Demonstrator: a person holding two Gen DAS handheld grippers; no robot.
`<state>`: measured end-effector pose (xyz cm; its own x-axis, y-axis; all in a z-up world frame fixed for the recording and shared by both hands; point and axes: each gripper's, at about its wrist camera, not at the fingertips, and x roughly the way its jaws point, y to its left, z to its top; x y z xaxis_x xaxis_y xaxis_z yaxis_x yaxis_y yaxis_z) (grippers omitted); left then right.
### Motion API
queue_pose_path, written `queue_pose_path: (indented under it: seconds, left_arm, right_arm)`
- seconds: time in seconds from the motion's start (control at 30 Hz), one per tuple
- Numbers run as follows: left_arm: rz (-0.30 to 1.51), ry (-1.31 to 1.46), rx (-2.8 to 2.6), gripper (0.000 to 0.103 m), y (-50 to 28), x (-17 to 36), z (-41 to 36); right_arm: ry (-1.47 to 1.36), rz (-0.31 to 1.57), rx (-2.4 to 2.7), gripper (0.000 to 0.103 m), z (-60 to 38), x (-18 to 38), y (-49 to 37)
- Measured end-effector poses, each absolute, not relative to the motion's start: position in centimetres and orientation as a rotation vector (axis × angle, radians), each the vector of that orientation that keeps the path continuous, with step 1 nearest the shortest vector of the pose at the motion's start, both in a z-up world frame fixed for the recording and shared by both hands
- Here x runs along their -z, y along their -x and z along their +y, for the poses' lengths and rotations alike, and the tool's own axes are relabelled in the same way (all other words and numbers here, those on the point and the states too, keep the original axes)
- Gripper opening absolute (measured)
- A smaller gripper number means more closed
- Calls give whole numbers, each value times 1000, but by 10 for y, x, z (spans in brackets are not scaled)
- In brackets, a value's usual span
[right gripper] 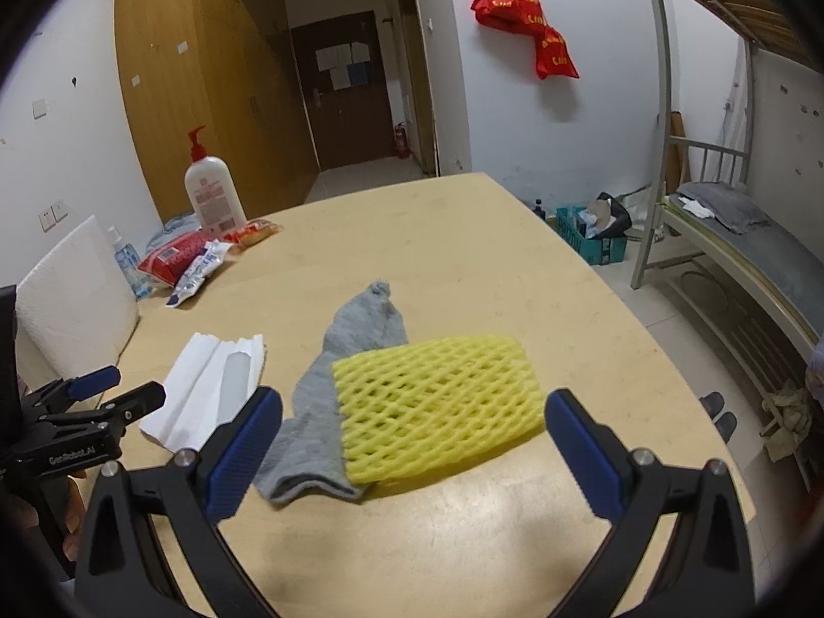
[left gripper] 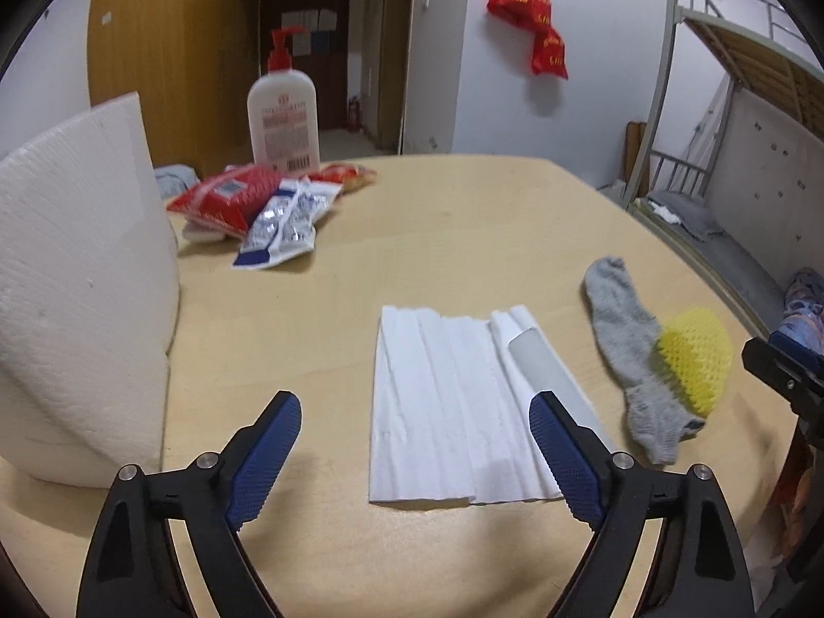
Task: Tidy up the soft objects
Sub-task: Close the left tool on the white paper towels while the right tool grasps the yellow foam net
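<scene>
A folded white tissue sheet lies flat on the wooden table, with a pale grey strip along its right side. My left gripper is open above the tissue's near half, and nothing is held between its blue pads. To the right, a grey sock lies partly under a yellow foam net. My right gripper is open just in front of the net and astride it, not pressing on it. In the left wrist view the sock and the net are at the right.
A white foam block stands at the table's left. At the back left are a pump lotion bottle, red snack bags and blue-white packets. A metal bunk bed stands beyond the table's right edge.
</scene>
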<state>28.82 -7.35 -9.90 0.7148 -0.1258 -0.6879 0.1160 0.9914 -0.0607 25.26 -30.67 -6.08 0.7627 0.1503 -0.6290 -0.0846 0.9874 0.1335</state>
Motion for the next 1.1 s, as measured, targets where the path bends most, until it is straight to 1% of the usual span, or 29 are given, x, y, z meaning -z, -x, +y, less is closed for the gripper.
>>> queue_pose_path:
  seconds: [0.07, 0.17, 0.27, 0.33, 0.4, 0.47, 0.5, 0.57, 0.63, 0.67, 0.7, 0.73, 0.77, 0.83, 0.87, 0.9, 0.93, 1.0, 1.03, 1.07, 1.1]
  left_arm:
    - [784, 11, 131, 89, -293, 105, -74]
    - [804, 2, 131, 84, -298, 111, -76]
    - [832, -5, 136, 76, -303, 117, -79]
    - [849, -8, 134, 69, -305, 120, -80]
    - [864, -11, 140, 65, -306, 122, -81]
    - [868, -15, 138, 56, -306, 123, -82]
    - [871, -16, 139, 50, -307, 123, -82]
    - [886, -14, 147, 46, -308, 125, -83]
    - [885, -19, 150, 37, -308, 125, -84]
    - [883, -24, 148, 34, -309, 125, -85]
    - [883, -27, 149, 28, -309, 125, -85]
    - [882, -29, 151, 18, -309, 125, -86]
    - [881, -29, 153, 16, -309, 125, -86]
    - [881, -29, 156, 8, -309, 125, -86]
    - [881, -29, 159, 6, -309, 125, -86]
    - [881, -30, 163, 5, -309, 125, -86]
    - [882, -31, 168, 4, -309, 125, -87]
    - [882, -29, 181, 4, -309, 125, -88]
    - [882, -27, 183, 4, -309, 125, -88]
    - [880, -23, 183, 4, -309, 125, -87]
    - [878, -23, 184, 4, -309, 125, -87]
  right_arm:
    - [-91, 702, -127, 103, -306, 63, -256]
    - [-87, 720, -119, 103, -309, 67, -262]
    - [-79, 743, -113, 103, -312, 73, -269]
    - [-79, 751, -109, 103, -314, 76, -272]
    - [-83, 761, -107, 103, -317, 79, -274]
    - [-86, 770, -102, 103, -319, 81, -277]
    - [-85, 777, -102, 103, -320, 82, -277]
    - [-84, 782, -104, 103, -322, 84, -279]
    - [-81, 788, -110, 103, -321, 84, -280]
    - [-78, 790, -112, 103, -322, 85, -281]
    - [-75, 794, -111, 103, -322, 85, -282]
    - [-76, 796, -112, 102, -323, 86, -283]
    - [-78, 798, -113, 100, -323, 86, -283]
    - [-71, 807, -117, 91, -322, 87, -284]
    - [-69, 811, -119, 85, -322, 88, -284]
    - [-64, 813, -121, 75, -321, 88, -284]
    - [-58, 816, -121, 70, -321, 89, -284]
    - [-46, 816, -110, 51, -322, 89, -283]
    - [-43, 814, -105, 44, -323, 89, -282]
    - [-41, 811, -108, 28, -323, 89, -281]
    - [-41, 809, -115, 18, -324, 89, -280]
